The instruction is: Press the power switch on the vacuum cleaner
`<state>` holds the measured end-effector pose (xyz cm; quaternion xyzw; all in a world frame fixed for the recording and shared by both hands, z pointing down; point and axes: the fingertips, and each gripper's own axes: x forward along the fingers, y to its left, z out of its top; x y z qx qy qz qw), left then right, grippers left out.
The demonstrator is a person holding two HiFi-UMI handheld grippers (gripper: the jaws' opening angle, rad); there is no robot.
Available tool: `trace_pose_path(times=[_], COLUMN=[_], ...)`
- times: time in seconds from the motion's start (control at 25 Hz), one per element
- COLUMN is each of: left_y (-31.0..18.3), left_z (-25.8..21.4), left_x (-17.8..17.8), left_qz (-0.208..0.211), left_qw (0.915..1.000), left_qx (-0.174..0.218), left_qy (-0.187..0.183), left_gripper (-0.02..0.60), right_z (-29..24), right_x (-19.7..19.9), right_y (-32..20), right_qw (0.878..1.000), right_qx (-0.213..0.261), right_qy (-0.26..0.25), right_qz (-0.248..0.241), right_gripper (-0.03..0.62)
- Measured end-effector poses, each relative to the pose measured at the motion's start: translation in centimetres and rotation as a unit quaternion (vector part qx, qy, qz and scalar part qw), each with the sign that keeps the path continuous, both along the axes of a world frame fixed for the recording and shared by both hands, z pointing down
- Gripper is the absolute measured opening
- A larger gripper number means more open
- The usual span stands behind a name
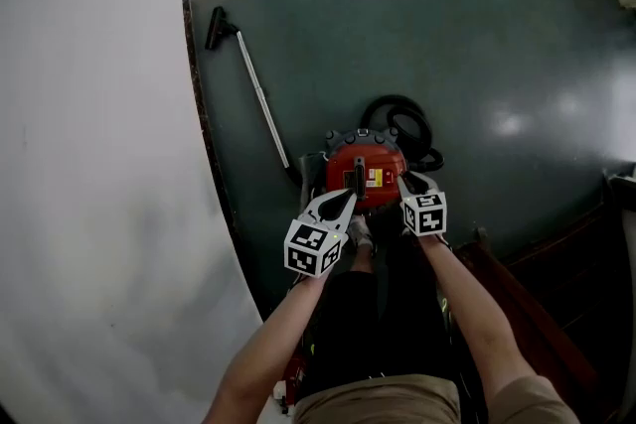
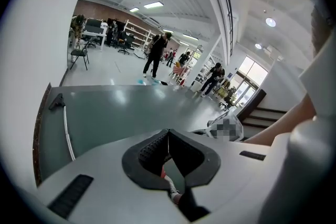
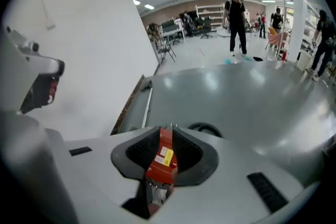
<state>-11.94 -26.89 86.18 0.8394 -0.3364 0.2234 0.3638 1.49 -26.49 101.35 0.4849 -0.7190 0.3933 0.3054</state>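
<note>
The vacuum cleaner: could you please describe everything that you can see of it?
The vacuum cleaner is a round red canister, plastic by its look, with a black top handle and a yellow-and-white label. It stands upright on the dark floor. Its black hose coils behind; its metal wand lies leftward, flat.

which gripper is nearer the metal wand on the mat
Left. Left gripper hangs just right of the wand, near its end; right gripper is farther right, across the vacuum cleaner.

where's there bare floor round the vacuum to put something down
Widest free patch: the dark floor beyond the hose, up and right. Also the wedge between the wand and the vacuum cleaner, and the white floor left of the wand. Crowded at the vacuum's near side: left gripper, right gripper, legs.
</note>
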Motion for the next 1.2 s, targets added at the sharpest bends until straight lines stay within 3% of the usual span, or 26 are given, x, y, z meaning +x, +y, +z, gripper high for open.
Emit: trace_pose_path(times=[0.12, 0.28, 0.56, 0.76, 0.92, 1.2], left_y=[-0.9, -2.2, 1.6, 1.8, 0.9, 0.4], left_z=[-5.4, -13.1, -23.1, -29.9, -33.5, -43.9], left_x=[-0.5, -0.4, 1.6, 3.3, 4.5, 8.8], left_qz=[-0.018, -0.036, 0.003, 0.024, 0.011, -0.005], left_qw=[0.9995, 0.9967, 0.9927, 0.9832, 0.9779, 0.9570], left_qx=[0.019, 0.050, 0.090, 0.154, 0.184, 0.262], left_qy=[0.018, 0.053, 0.080, 0.094, 0.100, 0.125], left_gripper=[0.005, 0.005, 0.003, 0.005, 0.005, 0.005], right_z=[-9.6, -21.3, -39.8, -49.1, -56.2, -64.9], right_x=[0.3, -0.3, 1.0, 2.9, 4.4, 8.7], right_y=[-1.6, -4.3, -3.5, -2.9, -2.0, 1.5], right_qw=[0.998, 0.990, 0.963, 0.942, 0.922, 0.909], right_qx=[0.063, 0.137, 0.255, 0.310, 0.351, 0.357], right_qy=[-0.021, -0.035, -0.082, -0.112, -0.129, -0.162], right_qz=[0.007, -0.022, -0.036, -0.062, -0.095, -0.144], right_gripper=[0.077, 0.075, 0.067, 0.066, 0.066, 0.066])
